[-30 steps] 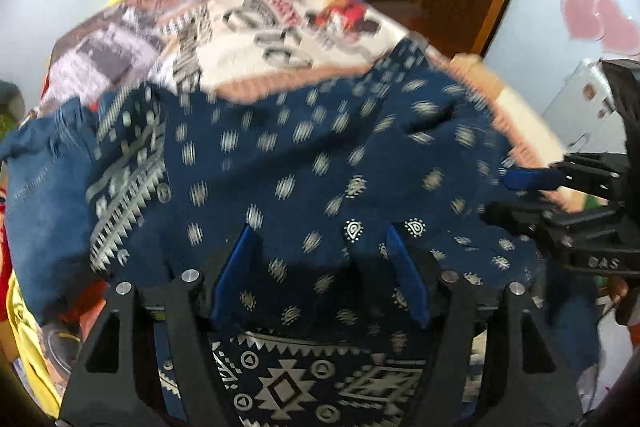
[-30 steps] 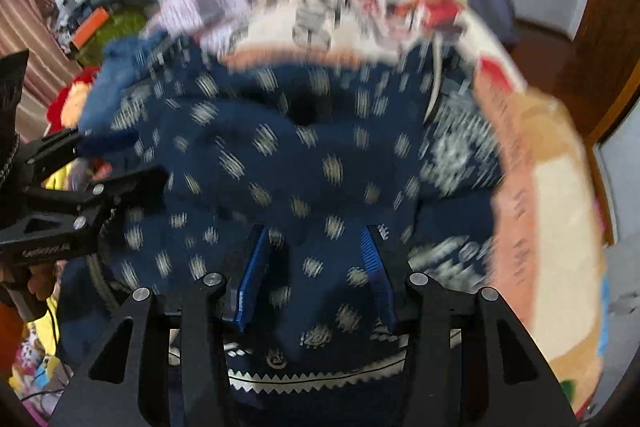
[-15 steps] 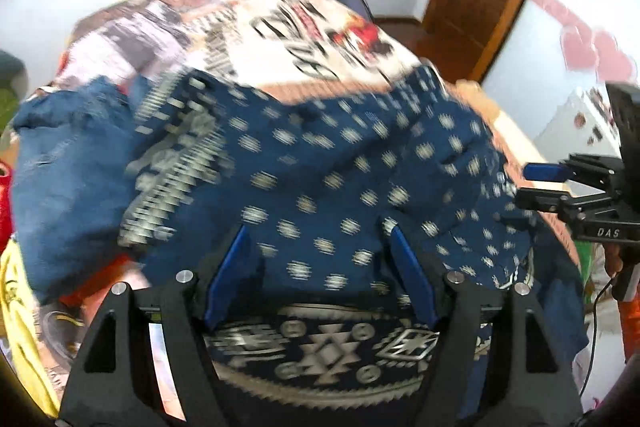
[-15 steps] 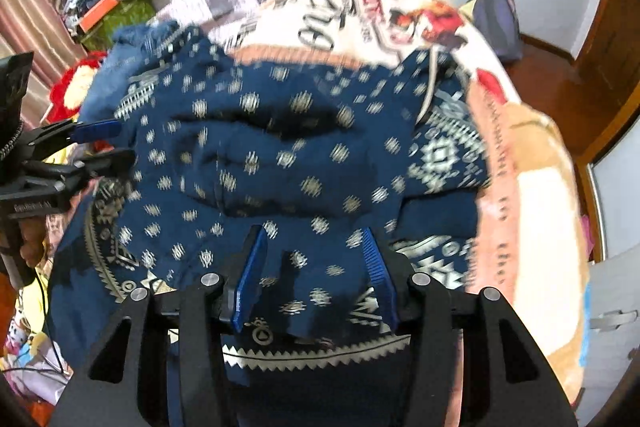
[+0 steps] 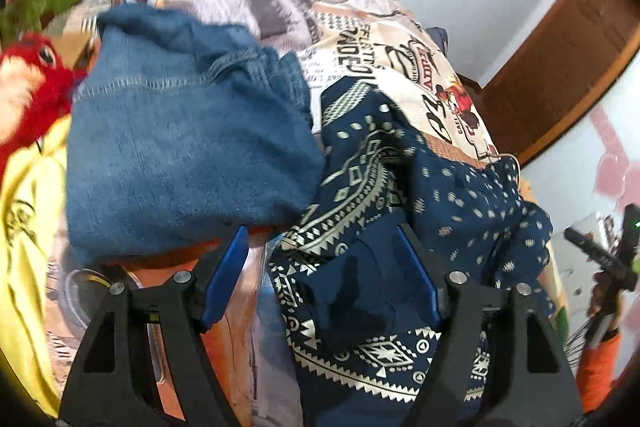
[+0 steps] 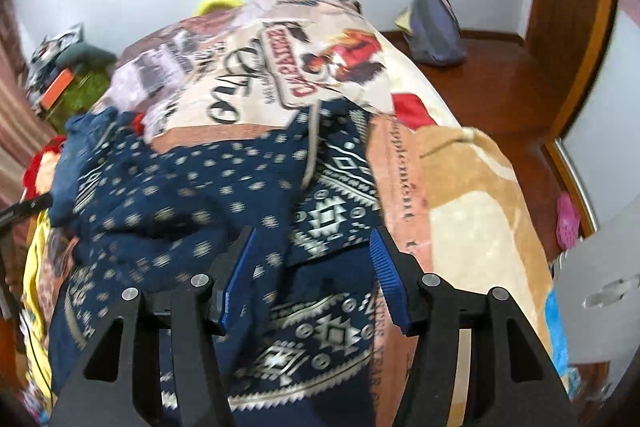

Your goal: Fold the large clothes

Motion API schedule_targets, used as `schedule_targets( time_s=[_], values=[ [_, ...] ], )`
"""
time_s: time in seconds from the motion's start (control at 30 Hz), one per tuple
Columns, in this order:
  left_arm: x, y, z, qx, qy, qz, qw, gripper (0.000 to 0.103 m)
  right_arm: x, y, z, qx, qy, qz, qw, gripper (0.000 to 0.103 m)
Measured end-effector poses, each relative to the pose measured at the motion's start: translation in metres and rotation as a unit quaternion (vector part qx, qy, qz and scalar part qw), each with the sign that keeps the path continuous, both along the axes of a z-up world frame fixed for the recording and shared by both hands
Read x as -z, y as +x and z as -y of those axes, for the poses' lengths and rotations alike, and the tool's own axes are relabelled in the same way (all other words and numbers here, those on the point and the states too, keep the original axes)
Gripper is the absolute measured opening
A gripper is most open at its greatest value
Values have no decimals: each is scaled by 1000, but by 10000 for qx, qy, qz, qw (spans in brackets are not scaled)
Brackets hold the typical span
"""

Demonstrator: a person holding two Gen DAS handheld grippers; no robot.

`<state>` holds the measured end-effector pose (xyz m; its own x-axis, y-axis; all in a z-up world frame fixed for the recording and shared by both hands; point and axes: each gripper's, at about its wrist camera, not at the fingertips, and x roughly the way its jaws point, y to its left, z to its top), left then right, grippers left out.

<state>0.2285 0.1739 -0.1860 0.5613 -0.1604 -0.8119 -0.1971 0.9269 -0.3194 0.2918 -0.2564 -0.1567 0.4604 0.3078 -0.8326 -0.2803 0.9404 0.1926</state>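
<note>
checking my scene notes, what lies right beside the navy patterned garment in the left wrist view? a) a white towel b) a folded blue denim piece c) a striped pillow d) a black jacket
b: a blue denim piece with visible stitching lies on the bed against the left edge of the navy patterned garment.

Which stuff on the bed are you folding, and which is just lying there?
For the job:
navy patterned garment
left gripper
right gripper

Just lying about:
denim piece
red plush toy
yellow cloth
printed blanket
</note>
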Motion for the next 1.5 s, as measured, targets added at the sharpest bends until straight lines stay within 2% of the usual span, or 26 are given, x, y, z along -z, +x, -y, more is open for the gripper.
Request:
schedule_targets(
  time_s=[0.2, 0.27, 0.33, 0.37, 0.53, 0.6, 0.7, 0.87, 0.9, 0.97, 1.0, 1.03, 1.13, 1.2, 1.27, 1.5],
  values=[
    [8, 35, 0, 137, -103, 21, 9999, 73, 32, 37, 7, 131, 63, -396, 9991, 53],
    [11, 49, 4, 119, 64, 18, 9999, 73, 40, 46, 8, 169, 127, -526, 9984, 53],
    [14, 59, 9, 190, 223, -15, 9996, 69, 51, 58, 9, 203, 261, -657, 9973, 53],
    [17, 65, 15, 291, 297, -27, 9991, 63, 55, 62, 9, 220, 299, -710, 9968, 53],
    [28, 79, 31, 592, 603, -106, 9964, 58, 76, 84, 0, 255, 233, -935, 9950, 53],
    [32, 77, 32, 595, 648, -112, 9961, 51, 80, 88, -3, 219, 249, -892, 9955, 53],
    [41, 71, 27, 607, 384, -266, 9971, 37, 82, 92, -12, 78, 219, -774, 9967, 54],
    [45, 69, 19, 520, 132, -349, 9980, 30, 88, 98, -30, -162, 18, -642, 9978, 56],
    [44, 69, 19, 489, 132, -366, 9980, 26, 88, 98, -32, -182, -5, -605, 9980, 53],
    [42, 71, 20, 333, 249, -416, 9983, 17, 89, 99, -35, -226, 55, -566, 9981, 30],
    [38, 68, 21, 234, 292, -390, 9985, 14, 89, 99, -36, -245, 110, -623, 9977, 12],
    [35, 66, 22, 180, 338, -338, 9987, 13, 89, 99, -36, -277, 257, -712, 9967, 12],
    [23, 53, 28, 69, 474, -168, 9987, 4, 76, 92, -34, -215, 309, -498, 9981, 10],
    [14, 46, 31, 81, 388, -84, 9992, 4, 64, 87, -29, -171, 424, -331, 9984, 9],
    [-2, 40, 36, 149, 492, 68, 9987, 4, 47, 82, -24, -182, 583, -197, 9979, 9],
    [-54, 42, 51, 254, 917, 618, 9935, 3, -11, 63, -37, -467, 557, 475, 9962, 9]
  ],
)
